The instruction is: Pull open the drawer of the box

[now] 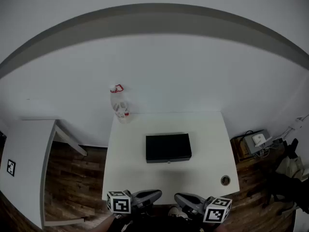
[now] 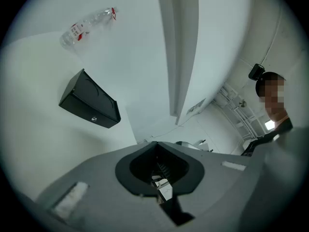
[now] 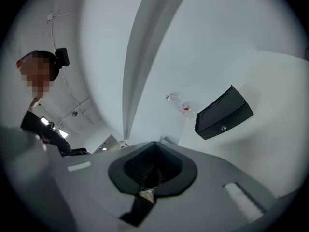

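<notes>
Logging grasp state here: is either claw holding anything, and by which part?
Nothing: left claw and right claw are shut, empty, short of the black box.

Left gripper [image 1: 157, 194], right gripper [image 1: 178, 197]: showing grey rounded shells, each carrying white cube [image 1: 119, 201] with black square markers.

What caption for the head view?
Closed black box on table, bottle behind; left hand-held gripper and right hand-held gripper shut.

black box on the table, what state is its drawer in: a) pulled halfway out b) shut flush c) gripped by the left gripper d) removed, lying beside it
b: the black box has a flush front, its knob showing, and nothing touches it.
</notes>
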Action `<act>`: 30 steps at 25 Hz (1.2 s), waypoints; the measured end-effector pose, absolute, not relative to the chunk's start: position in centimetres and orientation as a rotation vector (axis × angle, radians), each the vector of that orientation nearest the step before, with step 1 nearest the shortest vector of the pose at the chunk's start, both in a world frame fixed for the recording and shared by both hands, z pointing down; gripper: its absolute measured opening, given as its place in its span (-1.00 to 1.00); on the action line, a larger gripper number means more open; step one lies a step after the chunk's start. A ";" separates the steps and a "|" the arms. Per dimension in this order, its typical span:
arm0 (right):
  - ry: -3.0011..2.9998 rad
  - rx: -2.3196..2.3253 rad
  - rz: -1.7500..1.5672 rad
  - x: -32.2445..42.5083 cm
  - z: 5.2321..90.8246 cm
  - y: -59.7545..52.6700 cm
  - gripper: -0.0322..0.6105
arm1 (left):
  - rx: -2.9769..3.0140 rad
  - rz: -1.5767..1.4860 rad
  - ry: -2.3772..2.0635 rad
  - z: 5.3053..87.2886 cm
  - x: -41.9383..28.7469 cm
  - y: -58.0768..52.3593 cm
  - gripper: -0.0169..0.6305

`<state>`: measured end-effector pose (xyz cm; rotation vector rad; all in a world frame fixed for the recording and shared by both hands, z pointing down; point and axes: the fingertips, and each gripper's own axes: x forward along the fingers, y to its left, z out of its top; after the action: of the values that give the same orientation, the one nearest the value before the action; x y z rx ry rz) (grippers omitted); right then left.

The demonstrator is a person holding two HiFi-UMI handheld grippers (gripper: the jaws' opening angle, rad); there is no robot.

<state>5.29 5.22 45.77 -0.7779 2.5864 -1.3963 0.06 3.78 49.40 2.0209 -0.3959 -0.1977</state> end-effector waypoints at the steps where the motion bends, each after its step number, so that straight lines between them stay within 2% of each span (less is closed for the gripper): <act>1: 2.585 -0.779 -1.396 5.4 45.8 5.2 -0.89 | 2.020 -0.198 -0.395 49.4 0.1 3.7 -0.94; 19: 2.548 -0.833 -1.415 6.4 46.5 4.0 -0.88 | 2.034 -0.191 -0.484 50.0 -1.6 1.7 -0.94; 21: 2.546 -0.855 -1.427 6.4 47.2 3.5 -0.88 | 2.044 -0.158 -0.547 50.7 -2.9 0.1 -0.94; 22: 2.546 -0.869 -1.435 6.4 47.7 3.3 -0.82 | 2.045 -0.138 -0.584 51.2 -3.7 -0.9 -0.94; 30: 2.541 -0.972 -1.562 4.9 52.8 1.3 -0.83 | 2.000 0.142 -0.892 57.0 -8.8 -11.3 -0.94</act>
<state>4.87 1.34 52.80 -0.9717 2.5411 -1.5619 -8.85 -11.27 56.97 2.0000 -0.8922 0.1418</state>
